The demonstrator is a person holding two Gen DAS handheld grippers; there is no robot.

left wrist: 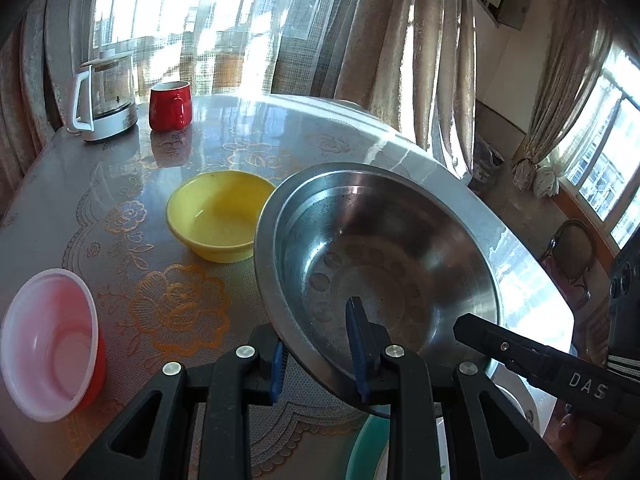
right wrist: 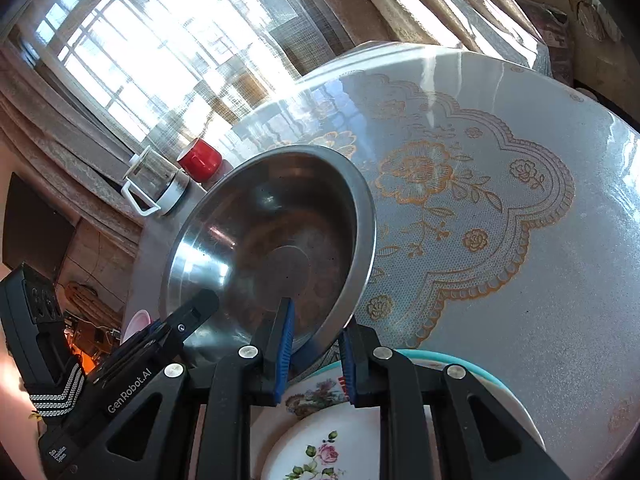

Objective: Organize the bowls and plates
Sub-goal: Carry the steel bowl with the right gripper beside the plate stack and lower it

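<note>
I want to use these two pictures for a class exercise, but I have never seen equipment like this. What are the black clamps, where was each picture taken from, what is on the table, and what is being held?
The black clamps are hand-held two-finger grippers, one in each of a person's hands; no robot arm is involved. Each carries a wide-angle camera looking along its fingers, so one picture comes from the left gripper and one from the right gripper. Both are shut on the rim of the same steel bowl, which is tilted and lifted. On the table, with its floral cover, stand a yellow bowl, a red cup with a white inside, a red mug and a glass kettle. Below the grippers lie flowered plates on a green-rimmed one.
</note>
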